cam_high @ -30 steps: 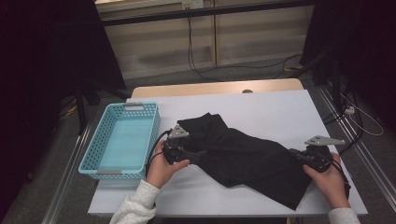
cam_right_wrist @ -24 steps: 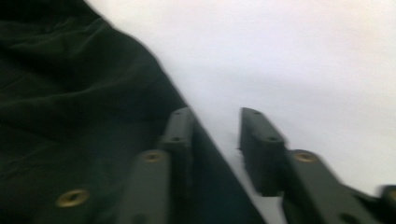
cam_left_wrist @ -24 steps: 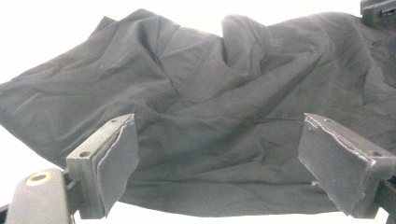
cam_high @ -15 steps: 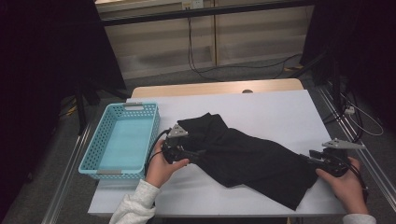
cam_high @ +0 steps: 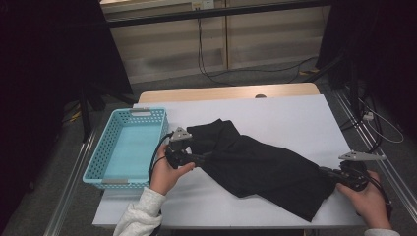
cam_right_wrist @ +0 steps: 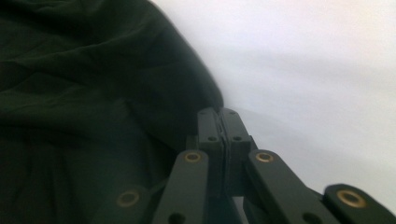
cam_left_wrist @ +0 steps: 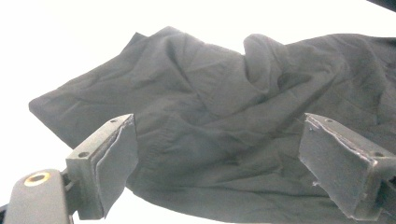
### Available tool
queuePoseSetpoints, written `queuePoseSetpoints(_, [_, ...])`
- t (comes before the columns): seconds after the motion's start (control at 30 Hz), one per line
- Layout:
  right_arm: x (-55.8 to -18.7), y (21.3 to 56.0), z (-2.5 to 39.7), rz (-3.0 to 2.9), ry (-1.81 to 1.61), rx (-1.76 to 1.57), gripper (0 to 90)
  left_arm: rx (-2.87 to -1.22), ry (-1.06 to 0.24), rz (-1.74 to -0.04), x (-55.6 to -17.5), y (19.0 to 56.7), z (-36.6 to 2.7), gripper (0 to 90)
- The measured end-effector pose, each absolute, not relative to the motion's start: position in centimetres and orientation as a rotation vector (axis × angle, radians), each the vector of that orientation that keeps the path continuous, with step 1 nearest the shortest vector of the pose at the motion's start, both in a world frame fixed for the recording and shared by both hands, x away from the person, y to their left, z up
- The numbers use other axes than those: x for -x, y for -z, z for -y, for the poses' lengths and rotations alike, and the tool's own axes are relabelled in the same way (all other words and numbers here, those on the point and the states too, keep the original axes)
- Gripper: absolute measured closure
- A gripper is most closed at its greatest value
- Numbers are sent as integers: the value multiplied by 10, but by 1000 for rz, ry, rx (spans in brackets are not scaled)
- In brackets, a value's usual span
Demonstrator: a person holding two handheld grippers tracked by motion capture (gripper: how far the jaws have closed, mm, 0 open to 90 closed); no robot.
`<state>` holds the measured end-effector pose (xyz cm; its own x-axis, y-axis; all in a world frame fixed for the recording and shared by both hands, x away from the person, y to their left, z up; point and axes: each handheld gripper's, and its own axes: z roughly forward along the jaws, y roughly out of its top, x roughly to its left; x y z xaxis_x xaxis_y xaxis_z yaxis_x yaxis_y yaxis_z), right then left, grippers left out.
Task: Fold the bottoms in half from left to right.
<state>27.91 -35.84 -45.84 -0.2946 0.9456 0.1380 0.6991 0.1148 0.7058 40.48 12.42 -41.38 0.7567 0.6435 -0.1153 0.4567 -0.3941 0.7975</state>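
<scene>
A black cloth (cam_high: 260,167) lies crumpled and stretched across the white table (cam_high: 290,118), running from centre left to the near right. My left gripper (cam_high: 202,158) sits at the cloth's left edge. In the left gripper view it (cam_left_wrist: 215,140) stands open, with the cloth (cam_left_wrist: 224,102) lying between and beyond its jaws. My right gripper (cam_high: 326,172) is at the cloth's right end. In the right gripper view it (cam_right_wrist: 218,115) is shut, pinching the edge of the cloth (cam_right_wrist: 93,93).
A turquoise perforated basket (cam_high: 98,162) with nothing in it stands at the table's left edge, close to my left hand. Bare white table lies behind the cloth and along the front. Cables run over the floor beyond the table.
My right gripper has moved right and toward the near edge, drawing the cloth's right end out with it. The left gripper has stayed at the cloth's left edge.
</scene>
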Motion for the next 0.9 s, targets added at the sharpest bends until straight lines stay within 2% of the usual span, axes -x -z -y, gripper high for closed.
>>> queuePoseSetpoints(0.27, [-271, 450, 385, -1966, -907, -1656, 885, -2048, -294, -852, -409, 409, -132, 122])
queuePoseSetpoints(0.33, [-271, 449, 383, -1963, -940, -1619, 806, -2050, -304, -874, -413, 409, -132, 122])
queuePoseSetpoints(0.43, [-275, 447, 373, -1958, -973, -1604, 624, -2040, -298, -892, -418, 409, -130, 122])
queuePoseSetpoints(0.9, [-294, 444, 325, -2062, -1102, -1478, 446, -2081, -281, -958, -452, 419, -122, 156])
